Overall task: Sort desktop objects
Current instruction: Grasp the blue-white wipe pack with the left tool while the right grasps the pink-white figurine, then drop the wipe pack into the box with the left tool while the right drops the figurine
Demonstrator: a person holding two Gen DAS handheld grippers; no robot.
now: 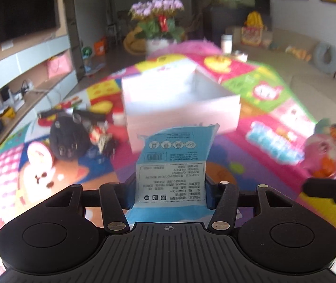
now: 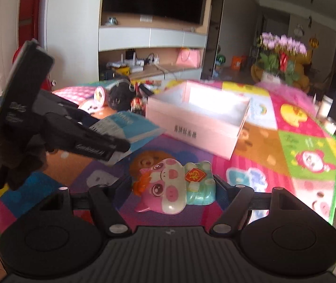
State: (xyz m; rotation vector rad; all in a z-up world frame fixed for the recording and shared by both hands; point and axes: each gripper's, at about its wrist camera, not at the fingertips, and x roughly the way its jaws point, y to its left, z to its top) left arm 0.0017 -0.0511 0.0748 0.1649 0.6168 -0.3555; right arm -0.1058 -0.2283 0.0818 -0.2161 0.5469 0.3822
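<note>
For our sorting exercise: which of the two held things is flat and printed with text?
The blue packet in the left gripper; the right gripper holds a rounded pink pig toy.

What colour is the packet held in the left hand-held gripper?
Light blue and white with dark print: the packet, clearest in the left wrist view.

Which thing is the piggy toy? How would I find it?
Find the big white open cardboard box in the middle of the colourful cartoon play mat. Just in front of it, the right gripper is shut on a glossy pink-and-white plastic pig toy. Only it has big eyes and a mint-green side.
</note>
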